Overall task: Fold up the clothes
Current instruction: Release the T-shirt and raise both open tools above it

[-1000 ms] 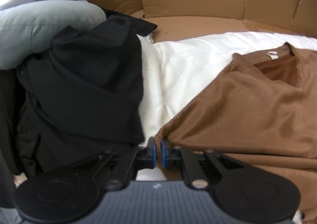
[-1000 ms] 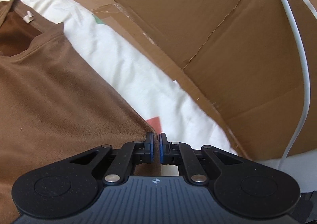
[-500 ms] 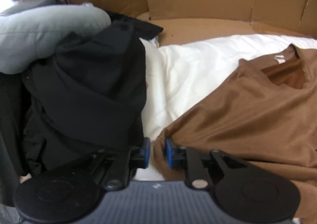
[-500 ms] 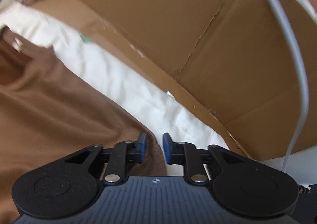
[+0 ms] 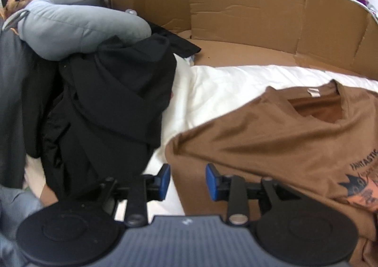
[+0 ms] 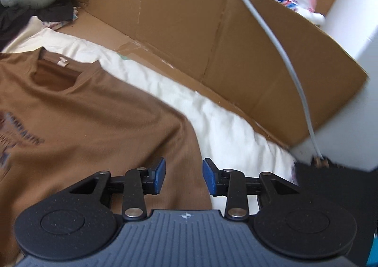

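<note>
A cardboard wall [image 5: 248, 11] rings the far side and the right of the work area (its flaps stand upright, with a flat cardboard floor strip at their foot), and inside it a white sheet [image 5: 224, 82] covers the surface. Bare sheet shows between the cardboard and the clothes, and a narrower strip of it runs down the right edge in the right wrist view [image 6: 226, 130]. The brown T-shirt [image 5: 271, 139] lies flat on the sheet, print side up, collar toward the cardboard wall and its long axis running from collar back toward the grippers; its shoulders spread left and right. To its left, just beside the sleeve edge, sits a heap of black clothes [image 5: 113, 106] with a grey neck pillow [image 5: 70, 28] on top. A white cable [image 6: 278, 54] hangs across the right cardboard flap. The left gripper [image 5: 187, 180] has just been opening and stands spread above the shirt's left sleeve edge, nothing pinched. The right gripper [image 6: 183, 176] has likewise just been opening, spread over the shirt's right edge, holding nothing.
</note>
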